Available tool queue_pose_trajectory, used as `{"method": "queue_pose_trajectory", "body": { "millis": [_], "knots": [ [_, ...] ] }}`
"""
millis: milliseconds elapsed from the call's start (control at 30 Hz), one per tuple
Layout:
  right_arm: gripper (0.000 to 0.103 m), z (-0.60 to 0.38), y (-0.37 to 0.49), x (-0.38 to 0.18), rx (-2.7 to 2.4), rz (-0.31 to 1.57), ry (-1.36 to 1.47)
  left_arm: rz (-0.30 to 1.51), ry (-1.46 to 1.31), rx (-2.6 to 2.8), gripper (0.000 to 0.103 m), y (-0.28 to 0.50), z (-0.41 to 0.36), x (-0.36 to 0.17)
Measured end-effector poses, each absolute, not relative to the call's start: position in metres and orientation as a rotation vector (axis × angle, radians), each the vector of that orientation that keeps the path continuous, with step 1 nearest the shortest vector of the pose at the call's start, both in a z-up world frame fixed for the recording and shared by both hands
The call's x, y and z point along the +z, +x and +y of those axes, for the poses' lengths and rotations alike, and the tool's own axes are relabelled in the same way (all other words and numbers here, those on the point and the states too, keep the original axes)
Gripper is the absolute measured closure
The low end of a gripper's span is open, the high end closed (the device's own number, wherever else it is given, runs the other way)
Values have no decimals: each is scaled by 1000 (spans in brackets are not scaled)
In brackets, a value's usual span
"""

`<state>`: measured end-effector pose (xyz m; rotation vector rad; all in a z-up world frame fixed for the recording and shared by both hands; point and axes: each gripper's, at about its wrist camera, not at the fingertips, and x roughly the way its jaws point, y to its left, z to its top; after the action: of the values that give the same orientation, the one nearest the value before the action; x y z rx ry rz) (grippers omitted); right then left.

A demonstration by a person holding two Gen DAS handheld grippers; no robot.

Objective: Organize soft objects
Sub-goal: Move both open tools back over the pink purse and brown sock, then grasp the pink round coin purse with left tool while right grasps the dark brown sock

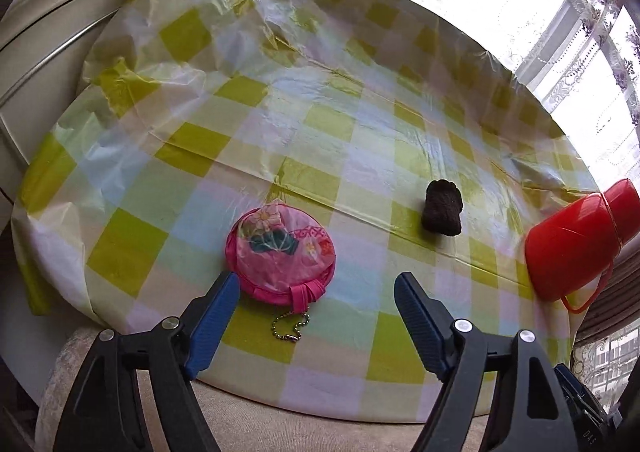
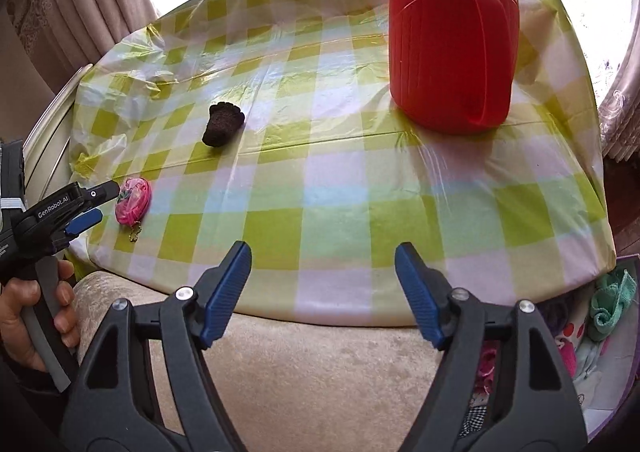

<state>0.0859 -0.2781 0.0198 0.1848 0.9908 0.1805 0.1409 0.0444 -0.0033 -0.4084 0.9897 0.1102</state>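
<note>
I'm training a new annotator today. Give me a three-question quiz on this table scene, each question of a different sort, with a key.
1. True or false: the left gripper is clamped on the pink pouch.
2. Which thing stands upright on the checked tablecloth? A) red flask B) dark knitted piece C) pink pouch
3. Fill in: a bead ____ hangs from the pouch.

Key: 1 false, its jaws stand open with the pouch just ahead; 2 A; 3 chain.
</note>
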Motion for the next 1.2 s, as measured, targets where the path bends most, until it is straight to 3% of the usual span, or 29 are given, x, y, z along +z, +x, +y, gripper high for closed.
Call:
{"method": "queue_pose_trajectory", "body": {
  "millis": [300, 967, 1200],
  "knots": [
    [20, -234, 133, 14, 210, 999, 141, 1075, -376, 127, 21, 162, 52, -27],
    [19, -151, 223, -13, 248, 1008, 67, 1101, -224, 147, 19, 181, 36, -42],
    [19, -135, 245, -25, 242, 1019, 57, 1081, -218, 157, 28, 178, 36, -41]
  ]
}}
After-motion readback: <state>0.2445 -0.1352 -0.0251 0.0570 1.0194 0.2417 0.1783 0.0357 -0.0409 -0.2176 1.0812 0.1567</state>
